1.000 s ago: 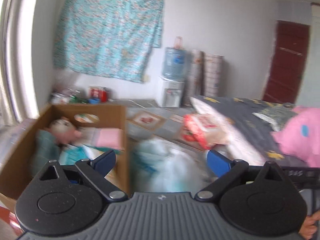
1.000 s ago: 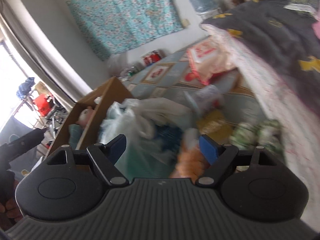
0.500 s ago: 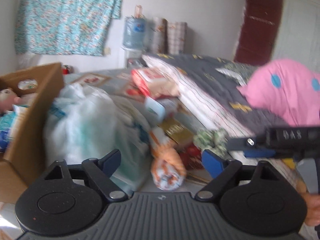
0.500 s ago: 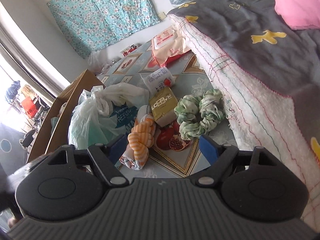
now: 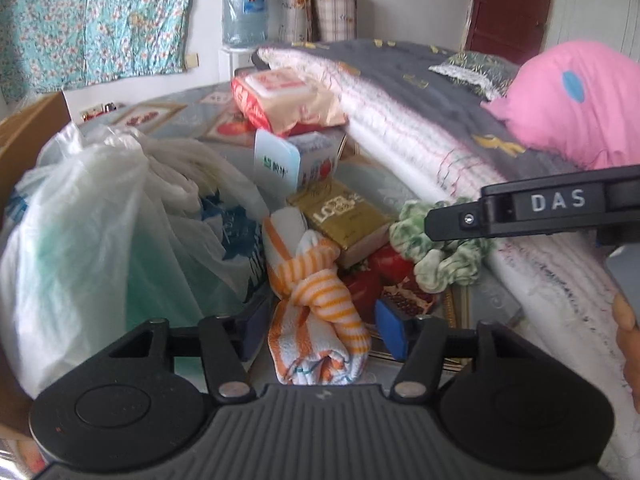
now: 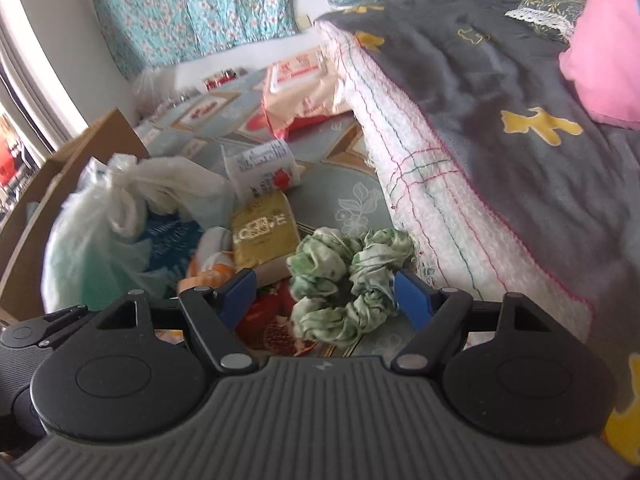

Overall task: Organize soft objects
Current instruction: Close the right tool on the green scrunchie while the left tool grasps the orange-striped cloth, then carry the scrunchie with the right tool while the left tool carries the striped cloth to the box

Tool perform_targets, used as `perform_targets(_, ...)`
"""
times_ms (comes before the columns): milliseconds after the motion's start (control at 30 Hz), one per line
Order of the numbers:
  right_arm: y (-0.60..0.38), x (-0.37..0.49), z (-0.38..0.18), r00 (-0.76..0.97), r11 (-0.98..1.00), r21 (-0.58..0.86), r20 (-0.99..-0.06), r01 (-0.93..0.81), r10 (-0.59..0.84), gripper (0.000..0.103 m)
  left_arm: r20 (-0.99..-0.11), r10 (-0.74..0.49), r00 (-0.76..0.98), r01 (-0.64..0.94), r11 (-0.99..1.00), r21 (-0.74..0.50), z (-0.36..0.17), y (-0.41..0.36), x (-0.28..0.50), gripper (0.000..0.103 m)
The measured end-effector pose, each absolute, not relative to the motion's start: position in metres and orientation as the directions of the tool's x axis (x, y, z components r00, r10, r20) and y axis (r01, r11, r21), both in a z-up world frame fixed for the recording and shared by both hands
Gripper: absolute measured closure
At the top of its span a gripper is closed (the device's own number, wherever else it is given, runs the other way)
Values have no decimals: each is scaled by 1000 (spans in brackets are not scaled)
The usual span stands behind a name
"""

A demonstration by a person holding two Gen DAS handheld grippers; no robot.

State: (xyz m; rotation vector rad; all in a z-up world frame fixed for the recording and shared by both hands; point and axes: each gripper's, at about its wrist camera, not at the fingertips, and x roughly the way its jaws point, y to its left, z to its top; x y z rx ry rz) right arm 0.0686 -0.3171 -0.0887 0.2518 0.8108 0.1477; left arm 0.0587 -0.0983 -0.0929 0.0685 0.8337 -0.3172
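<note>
The bed, under a grey blanket with yellow shapes, is the biggest thing here, and everything else lies on the patterned floor beside its white fringed edge. A tied plastic bag bulges on the side of the pile away from the bed, against a cardboard box. Nearer the bed lies a gold box, and just beside the bed's edge a green-and-white scrunchie. Between bag and gold box lies a knotted orange-striped cloth.

The left gripper tilts down toward the floor; its jaws have just been closing and now straddle the striped cloth, the blue pads near its sides but with a visible gap on the bed side. The right gripper also slopes downward, close to the bed's edge, jaws narrowing a little yet spread wide around the scrunchie without pressing it. A hand shows at the frame's edge, bedward.
</note>
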Motion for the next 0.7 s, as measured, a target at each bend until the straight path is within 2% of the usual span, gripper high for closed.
perform_targets(100, -314, 79, -98, 666, 963, 266, -713, -31, 219, 30, -762, -239, 602, 301, 952, -60, -100, -101, 67, 46)
perform_targets(267, -310, 86, -109, 658, 976, 217, -732, -22, 177, 41, -777, -233, 584, 266, 960, -87, -108, -99, 74, 49)
perform_targets(367, -308, 85, -113, 665, 984, 175, -732, -31, 151, 48, -772, -229, 594, 261, 962, -84, -108, -98, 72, 54)
perform_targets(467, -308, 81, -113, 674, 990, 141, -729, -24, 120, 62, -766, -225, 602, 255, 963, -83, -108, -98, 70, 60)
perform_targets(533, -313, 78, -112, 677, 987, 159, -725, -13, 126, 73, -764, -232, 601, 250, 964, -96, -107, -96, 68, 61)
perform_targets(700, -332, 67, -109, 676, 943, 332, -697, 7, 241, 81, -756, -259, 601, 256, 959, -125, -102, -93, 58, 63)
